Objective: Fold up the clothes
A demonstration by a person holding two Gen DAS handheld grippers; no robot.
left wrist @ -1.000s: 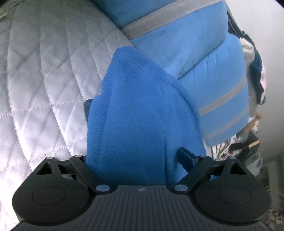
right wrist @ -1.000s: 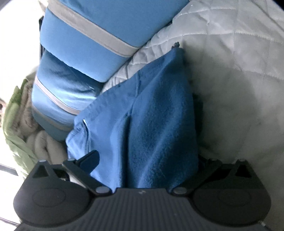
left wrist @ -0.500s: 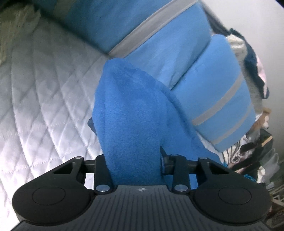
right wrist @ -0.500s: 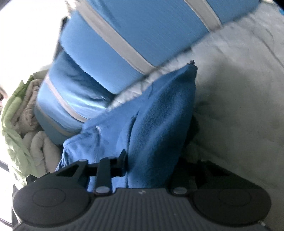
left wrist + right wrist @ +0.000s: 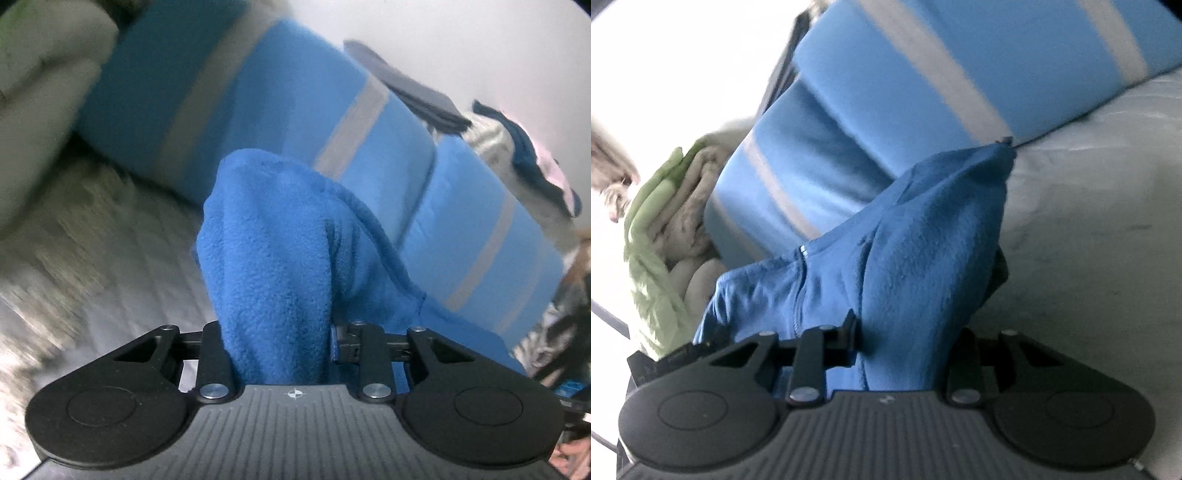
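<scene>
The left hand-held gripper pinches a bunched fold of a blue fleece garment; its jaws have just been closing, and the fleece fills the whole gap between them. From the grip the cloth rises straight ahead of the hand-held gripper as a rounded hump, its long axis running away along the fingers, the top of the hump pointing toward the striped blue bedding beyond. More of the fleece trails off to the right of the jaws, where its edge shows a seam.

The right hand-held gripper likewise pinches the same blue fleece garment, jaws just closed onto it with the cloth packed between them. Here the fabric stretches forward and slightly right to a pointed corner, which ends in front of the striped blue bedding. A looser part sags off to the left of the jaws, with a stitched seam running down it.

The quilted bedcover lies under and to the right of the right hand-held gripper; in the left wrist view the bedcover is smeared by motion blur. The fingertips of both hand-held grippers are buried in fleece. A green-and-cream bundle at far left is too blurred to identify, as is the clutter of clothes at far right of the left view.
</scene>
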